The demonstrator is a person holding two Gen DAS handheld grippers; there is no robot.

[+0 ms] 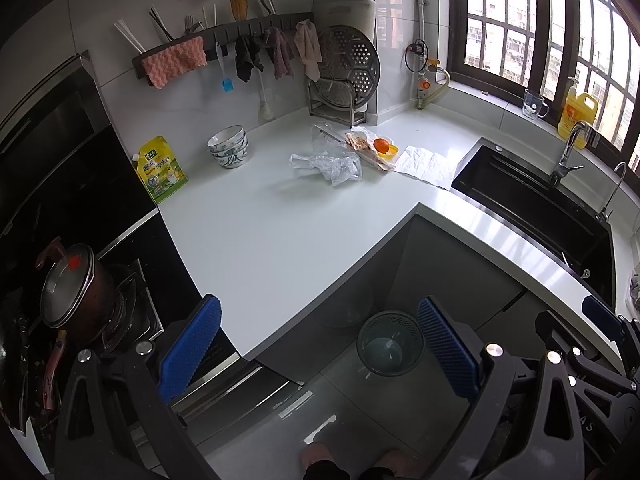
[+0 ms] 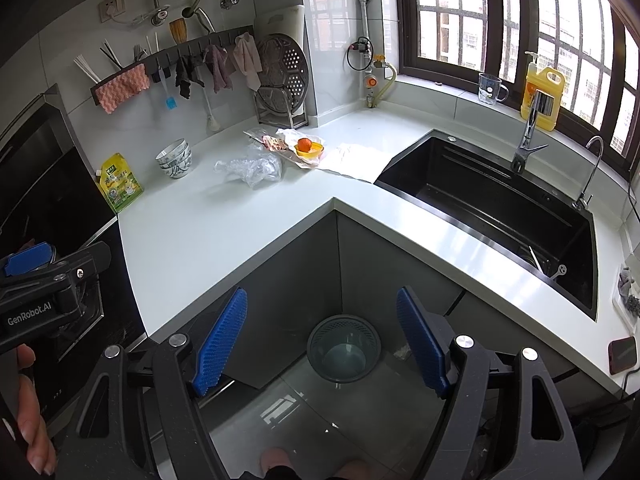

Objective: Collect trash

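Both my claws, left gripper point(image 1: 320, 344) and right gripper point(image 2: 322, 340), spread and unloaded above mesh wastebasket point(image 2: 344, 347). Crumpled plastic bag point(image 2: 250, 168), possibly two, on counter point(image 2: 224, 240) beyond wastebasket.

the right finger of the left gripper point(image 1: 318, 354) is covering part of the waste bin point(image 1: 384, 342)'s rim. the snack wrapper point(image 2: 276, 143)'s print is showing too small to read. the picture's bottom edge is cutting off the person's knees point(image 2: 276, 460), and the phone point(image 2: 622, 354) is sitting half out of frame.
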